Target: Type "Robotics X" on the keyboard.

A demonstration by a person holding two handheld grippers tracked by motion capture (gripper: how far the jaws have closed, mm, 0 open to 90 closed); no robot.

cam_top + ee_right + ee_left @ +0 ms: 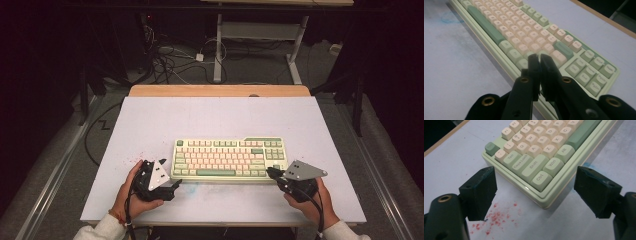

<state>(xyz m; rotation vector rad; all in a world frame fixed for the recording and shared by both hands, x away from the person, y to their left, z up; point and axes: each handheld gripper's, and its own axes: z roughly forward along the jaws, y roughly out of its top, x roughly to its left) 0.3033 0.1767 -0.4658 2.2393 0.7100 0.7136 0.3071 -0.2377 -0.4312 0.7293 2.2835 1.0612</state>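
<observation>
Mechanical keyboard flanked by both grippers.
Left gripper is held wide open around its near-left corner; right gripper is pinched shut, empty, over the right end.

From my remote seat I see a dim room, black at both sides. The desk has a pale lilac-white top with a wooden edge along its far side. Beyond it lies grey floor with a tangle of cables and the white legs of another table. Faint red specks stain the desk surface.
</observation>
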